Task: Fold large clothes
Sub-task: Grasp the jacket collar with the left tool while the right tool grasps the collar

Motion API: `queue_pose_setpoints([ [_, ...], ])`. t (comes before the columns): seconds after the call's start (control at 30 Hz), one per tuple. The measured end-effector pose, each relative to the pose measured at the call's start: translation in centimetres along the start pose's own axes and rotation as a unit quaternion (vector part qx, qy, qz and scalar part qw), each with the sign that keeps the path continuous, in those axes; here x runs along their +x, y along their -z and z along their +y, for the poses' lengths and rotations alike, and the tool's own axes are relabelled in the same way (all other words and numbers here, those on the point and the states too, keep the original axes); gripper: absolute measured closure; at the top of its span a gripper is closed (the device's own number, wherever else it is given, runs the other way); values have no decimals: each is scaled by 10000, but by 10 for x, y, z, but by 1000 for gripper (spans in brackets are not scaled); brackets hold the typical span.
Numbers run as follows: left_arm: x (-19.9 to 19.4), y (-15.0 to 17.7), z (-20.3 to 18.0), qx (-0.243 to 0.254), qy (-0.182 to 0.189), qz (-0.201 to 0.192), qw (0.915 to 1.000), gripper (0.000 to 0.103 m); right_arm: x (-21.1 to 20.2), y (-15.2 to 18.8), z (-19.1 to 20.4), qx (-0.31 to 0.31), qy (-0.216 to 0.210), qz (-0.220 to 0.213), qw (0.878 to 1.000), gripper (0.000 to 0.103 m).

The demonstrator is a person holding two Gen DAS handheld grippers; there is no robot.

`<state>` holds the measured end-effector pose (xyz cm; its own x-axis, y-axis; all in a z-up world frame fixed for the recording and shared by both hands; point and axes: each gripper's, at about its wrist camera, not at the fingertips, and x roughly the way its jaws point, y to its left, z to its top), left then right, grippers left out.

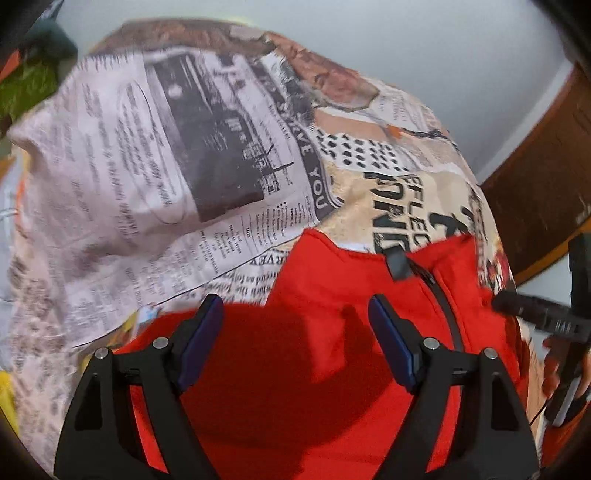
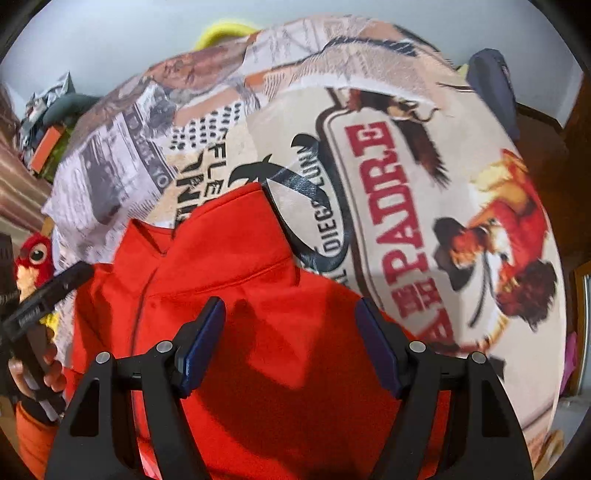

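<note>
A red garment (image 1: 325, 332) with a dark zipper lies folded on a bed covered by a printed newspaper-and-poster sheet (image 1: 147, 166). My left gripper (image 1: 295, 321) hovers over the garment's middle, jaws wide apart and empty. In the right wrist view the same red garment (image 2: 229, 266) shows its collar end toward the far side. My right gripper (image 2: 290, 325) is above it, open and empty. The left gripper's finger (image 2: 62, 284) shows at the left edge of the right wrist view, and the right gripper's finger (image 1: 532, 306) at the right edge of the left wrist view.
The printed sheet (image 2: 424, 206) fills most of the bed. A red plush bird (image 2: 35, 258) sits at the left. A pile of clothes and clutter (image 2: 48, 122) lies at the far left. A yellow object (image 2: 225, 31) peeks over the far edge. A brown wooden door (image 1: 546, 177) stands at right.
</note>
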<state>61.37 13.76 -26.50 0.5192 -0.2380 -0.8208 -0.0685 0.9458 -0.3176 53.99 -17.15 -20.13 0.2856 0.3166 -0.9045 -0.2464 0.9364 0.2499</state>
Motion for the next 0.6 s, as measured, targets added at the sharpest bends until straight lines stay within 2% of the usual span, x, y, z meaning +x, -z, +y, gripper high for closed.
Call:
queue_pose_setpoints([
  [0.07, 15, -3, 0, -112, 40, 61, 9999, 23, 13, -2, 0, 12, -5, 53, 10000, 34],
  [0.2, 49, 3, -9, -106, 137, 480, 9987, 23, 24, -2, -7, 314, -352, 52, 9989, 32],
  [0.27, 55, 7, -13, -125, 1, 414, 9991, 23, 24, -2, -6, 291, -430, 41, 9986, 39],
  [0.33, 51, 9, -17, -69, 21, 317, 9995, 33, 19, 1, -2, 129, -671, -21, 9977, 66],
  [0.37, 49, 10, -19, -25, 20, 268, 9996, 44, 17, 4, -2, 146, -735, -68, 9972, 71],
  [0.4, 45, 11, -21, 32, -57, 234, 9997, 57, 14, 8, 1, 110, -737, -123, 9971, 79],
  [0.43, 41, 13, -23, 91, -151, 199, 9996, 63, 12, 11, 3, 53, -699, -168, 9974, 88],
  [0.5, 28, 15, -25, 205, -310, 140, 9992, 91, 5, 16, 4, 92, -698, -244, 9972, 95],
  [0.6, 1, 19, -31, 333, -311, 32, 9990, 94, -13, 24, 2, 207, -819, -375, 9957, 97],
])
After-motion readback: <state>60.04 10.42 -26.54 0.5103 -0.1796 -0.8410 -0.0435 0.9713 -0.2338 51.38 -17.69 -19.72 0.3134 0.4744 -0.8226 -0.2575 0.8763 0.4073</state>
